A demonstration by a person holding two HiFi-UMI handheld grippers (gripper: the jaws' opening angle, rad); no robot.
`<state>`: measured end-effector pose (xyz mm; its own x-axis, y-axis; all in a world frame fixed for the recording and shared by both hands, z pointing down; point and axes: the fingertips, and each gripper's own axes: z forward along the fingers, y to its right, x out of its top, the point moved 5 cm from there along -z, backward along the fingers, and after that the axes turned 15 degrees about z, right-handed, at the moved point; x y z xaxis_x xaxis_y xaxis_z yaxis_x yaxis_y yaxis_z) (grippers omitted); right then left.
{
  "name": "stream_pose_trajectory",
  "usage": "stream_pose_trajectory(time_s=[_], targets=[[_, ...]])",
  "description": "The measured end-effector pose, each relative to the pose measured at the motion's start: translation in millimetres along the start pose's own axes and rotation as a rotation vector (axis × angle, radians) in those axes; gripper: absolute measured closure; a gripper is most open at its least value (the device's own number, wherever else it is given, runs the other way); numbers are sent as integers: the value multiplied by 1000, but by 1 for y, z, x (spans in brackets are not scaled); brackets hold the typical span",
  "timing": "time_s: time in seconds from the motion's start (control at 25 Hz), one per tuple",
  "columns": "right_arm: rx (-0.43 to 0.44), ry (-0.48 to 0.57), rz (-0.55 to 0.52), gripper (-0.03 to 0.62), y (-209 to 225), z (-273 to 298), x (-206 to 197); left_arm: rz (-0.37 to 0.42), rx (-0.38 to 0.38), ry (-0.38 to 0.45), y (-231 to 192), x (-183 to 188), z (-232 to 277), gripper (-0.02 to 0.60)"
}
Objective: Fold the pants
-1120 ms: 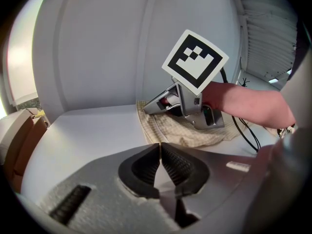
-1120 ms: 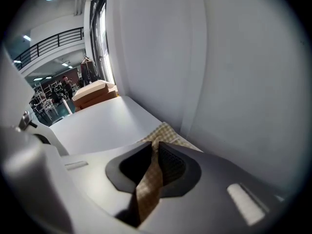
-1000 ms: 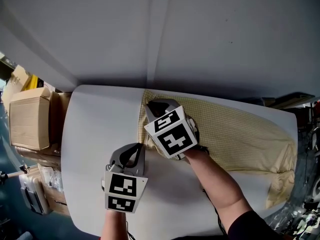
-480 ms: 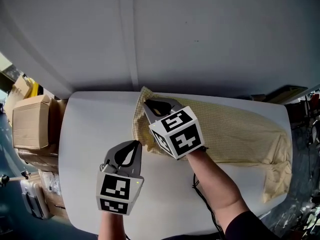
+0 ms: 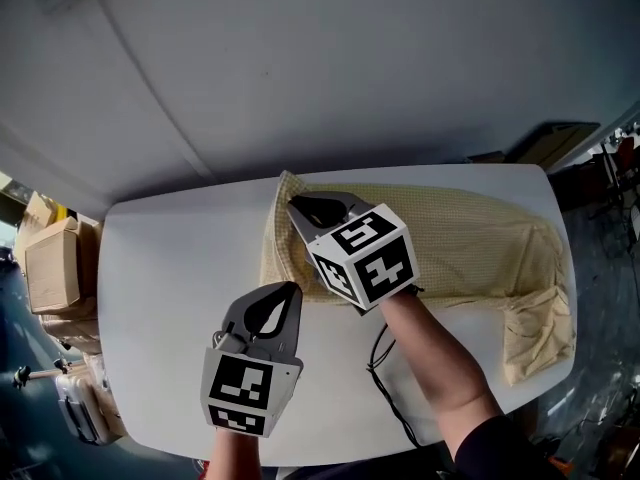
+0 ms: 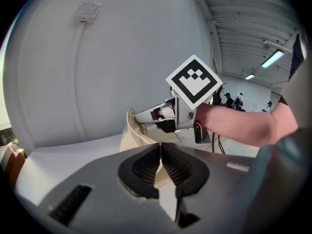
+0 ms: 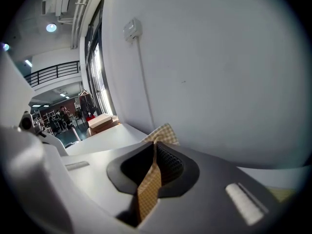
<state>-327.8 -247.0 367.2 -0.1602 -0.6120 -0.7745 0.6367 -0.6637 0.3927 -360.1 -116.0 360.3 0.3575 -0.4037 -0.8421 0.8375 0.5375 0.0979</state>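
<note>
Two grippers, one pair of yellow checked pants (image 5: 460, 243) and one white table (image 5: 160, 268) are seen. The left gripper (image 5: 292, 288) is clamped on the near corner of the pants' left end, and the right gripper (image 5: 293, 201) on the far corner. The remaining cloth is spread rightward along the table.

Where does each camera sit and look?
Head view: on the person's head, looking down at table and pants; left gripper, right gripper, one forearm show.
Left gripper view: on left gripper, facing the wall; own fingers pinch pants.
Right gripper view: on right gripper, facing the wall; own fingers pinch pants.
Shared: all three show the pants.
</note>
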Motion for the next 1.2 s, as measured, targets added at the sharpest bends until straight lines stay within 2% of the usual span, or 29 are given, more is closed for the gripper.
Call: stream_pose_trajectory(time_s=[0.36, 0.72, 0.88, 1.2], targets=[[-34, 39, 48, 572, 99, -123, -3, 44, -126, 13, 121, 74, 65, 569], [-51, 33, 93, 572, 180, -214, -19, 66, -178, 7, 217, 120, 116, 569], [-69, 30, 126, 572, 196, -230, -27, 63, -223, -1, 234, 125, 124, 569], [-178, 60, 153, 572, 210, -245, -34, 43, -365, 83, 236, 126, 135, 569]])
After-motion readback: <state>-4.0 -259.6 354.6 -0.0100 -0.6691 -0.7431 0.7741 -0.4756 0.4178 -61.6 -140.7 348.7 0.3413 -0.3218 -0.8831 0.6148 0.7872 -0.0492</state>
